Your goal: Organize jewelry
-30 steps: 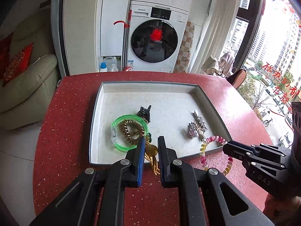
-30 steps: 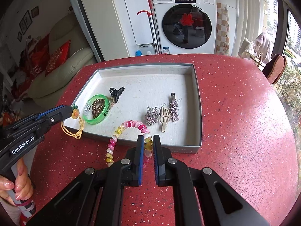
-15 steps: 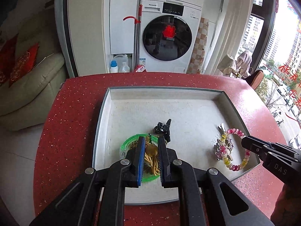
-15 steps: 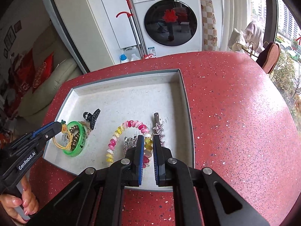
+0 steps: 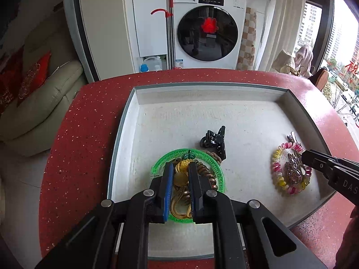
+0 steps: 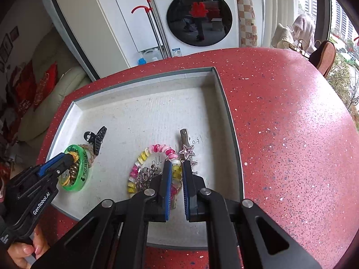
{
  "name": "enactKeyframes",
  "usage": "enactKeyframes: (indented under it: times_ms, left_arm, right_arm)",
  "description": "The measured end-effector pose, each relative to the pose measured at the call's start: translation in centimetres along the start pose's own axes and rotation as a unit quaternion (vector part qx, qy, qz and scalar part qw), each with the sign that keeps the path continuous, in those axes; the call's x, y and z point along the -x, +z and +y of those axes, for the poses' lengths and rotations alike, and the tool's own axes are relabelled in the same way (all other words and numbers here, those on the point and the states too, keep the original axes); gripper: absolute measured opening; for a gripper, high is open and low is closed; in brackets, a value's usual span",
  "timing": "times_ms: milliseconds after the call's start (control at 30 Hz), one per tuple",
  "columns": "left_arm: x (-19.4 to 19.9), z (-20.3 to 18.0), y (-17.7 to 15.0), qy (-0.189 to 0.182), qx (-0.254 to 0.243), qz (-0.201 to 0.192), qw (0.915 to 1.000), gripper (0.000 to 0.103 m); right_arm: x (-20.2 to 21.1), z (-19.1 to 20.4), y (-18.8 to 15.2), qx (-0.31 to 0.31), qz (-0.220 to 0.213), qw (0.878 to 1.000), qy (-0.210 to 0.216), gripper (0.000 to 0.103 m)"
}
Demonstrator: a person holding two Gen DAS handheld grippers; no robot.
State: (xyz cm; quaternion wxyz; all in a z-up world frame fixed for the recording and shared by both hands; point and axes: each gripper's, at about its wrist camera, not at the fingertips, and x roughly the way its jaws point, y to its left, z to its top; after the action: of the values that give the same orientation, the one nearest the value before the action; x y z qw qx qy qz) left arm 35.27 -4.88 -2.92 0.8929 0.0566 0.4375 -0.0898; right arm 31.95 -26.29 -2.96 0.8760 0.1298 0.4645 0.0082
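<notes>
We see a red speckled table (image 5: 78, 148) bearing a shallow white tray (image 5: 202, 94) with a grey rim. Behind it stands a washing machine (image 5: 207, 31). Inside the tray, near its front-left corner, lies a green bangle (image 5: 215, 163) with a brown coil band resting in it; a black claw clip (image 5: 213, 140) sits just beyond the bangle. The left gripper (image 5: 180, 170) is clamped on a yellow cord with a gold charm (image 5: 180, 178), held over the bangle. Toward the tray's right side, the right gripper (image 6: 177, 163) is closed on a pink-and-yellow bead bracelet (image 6: 154, 149) — the bracelet rings a silver brooch (image 6: 145, 174). A star hairpin (image 6: 187, 148) lies just beside it.
</notes>
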Motion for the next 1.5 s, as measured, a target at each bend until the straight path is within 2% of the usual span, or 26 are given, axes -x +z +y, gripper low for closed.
enactKeyframes:
  times_ms: [233,267,333,367,400,633,1067,1100,1133,1167,1233,1500]
  left_arm:
    - [0.1,-0.6,-0.1,0.019,-0.02,-0.005,0.9996,0.032]
    - [0.1,-0.6,-0.2,0.02,-0.02,-0.006,0.9996,0.032]
    - [0.2,-0.7,-0.2,0.022,-0.019,-0.006,0.9996,0.032]
    - [0.2,-0.8,-0.3,0.023,-0.019,-0.007,0.9995,0.032]
    - [0.2,-0.7,-0.4,0.025,-0.019,-0.007,0.9995,0.032]
    - [0.3,-0.7,-0.7,0.036,-0.018,-0.008,0.9992,0.032]
    - [1.2,-0.8,-0.5,0.041,-0.023,-0.028,0.9985,0.033]
    - [1.3,-0.7,-0.4,0.043,-0.021,-0.029,0.9984,0.045]
    - [1.5,-0.7,-0.4,0.046,-0.018,-0.032,0.9983,0.087]
    - [1.9,-0.5,-0.4,0.054,-0.013,-0.043,0.9975,0.103]
    - [3.1,-0.5,-0.5,0.064,-0.01,-0.079,0.9947,0.103]
    - [3.6,-0.2,-0.3,0.046,-0.013,-0.059,0.9971,0.103]
  right_arm:
    - [0.2,0.3,-0.3,0.01,0.002,1.0,0.002,0.011]
    - [0.3,0.3,-0.3,0.009,0.001,1.0,0.005,0.015]
    - [0.5,0.3,-0.4,0.009,0.0,1.0,0.011,0.033]
    - [0.6,0.3,-0.5,0.01,-0.002,1.0,0.012,0.049]
    - [0.8,0.4,-0.6,0.013,-0.007,1.0,0.011,0.053]
    - [1.7,1.1,-1.4,0.033,-0.013,0.999,0.01,0.053]
    - [2.4,0.9,-2.0,0.026,-0.014,0.999,0.017,0.053]
    - [2.4,0.9,-2.0,0.027,-0.014,0.999,0.017,0.053]
    - [2.4,0.9,-2.1,0.028,-0.014,0.999,0.017,0.053]
    - [2.5,0.8,-2.0,0.027,-0.014,0.999,0.017,0.053]
    - [2.5,0.8,-2.1,0.027,-0.015,0.999,0.018,0.053]
    - [2.7,1.2,-2.1,0.033,-0.016,0.999,0.02,0.055]
